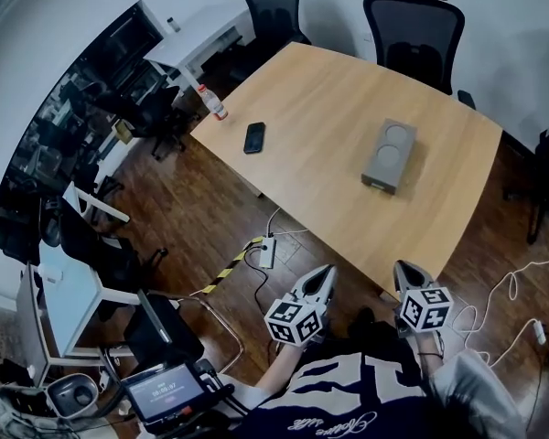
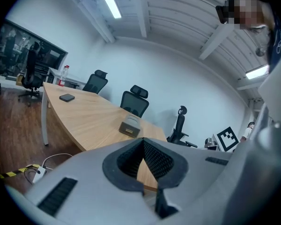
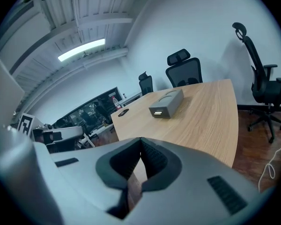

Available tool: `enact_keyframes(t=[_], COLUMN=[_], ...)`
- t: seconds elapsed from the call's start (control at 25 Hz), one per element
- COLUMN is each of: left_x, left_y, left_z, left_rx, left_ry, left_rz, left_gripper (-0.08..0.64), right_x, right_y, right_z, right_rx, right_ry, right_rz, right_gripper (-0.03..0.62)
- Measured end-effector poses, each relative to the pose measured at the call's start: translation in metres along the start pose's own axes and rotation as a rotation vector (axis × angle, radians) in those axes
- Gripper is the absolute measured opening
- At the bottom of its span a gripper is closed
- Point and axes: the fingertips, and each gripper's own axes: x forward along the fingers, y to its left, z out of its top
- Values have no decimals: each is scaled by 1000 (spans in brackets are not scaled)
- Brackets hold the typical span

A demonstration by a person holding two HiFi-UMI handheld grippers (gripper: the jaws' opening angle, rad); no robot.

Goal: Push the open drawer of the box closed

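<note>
A grey box with two round hollows in its lid lies on the wooden table, right of centre. Its drawer front faces me; how far it sticks out is too small to tell. The box also shows far off in the left gripper view and the right gripper view, where a pale handle marks the drawer front. My left gripper and right gripper are held close to my body, short of the table's near edge. Both are shut and hold nothing.
A black phone and a bottle with a red label lie on the table's left part. Black office chairs stand at the far side. A power strip and cables lie on the wooden floor below the table's near-left edge.
</note>
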Motion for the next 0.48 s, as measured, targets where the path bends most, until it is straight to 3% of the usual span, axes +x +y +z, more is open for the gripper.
enact_keyframes(t=[0.16, 0.48], left_x=[-27, -131], left_y=[1, 12], left_z=[-5, -22], left_rx=[-22, 22], left_ry=[-35, -39], left_rz=[-11, 1], left_gripper=[-2, -2], right_x=[-8, -41], right_y=[24, 108], right_z=[-7, -39], right_rx=[-22, -31], right_ry=[-9, -62], right_rz=[12, 19], right_gripper=[-3, -3])
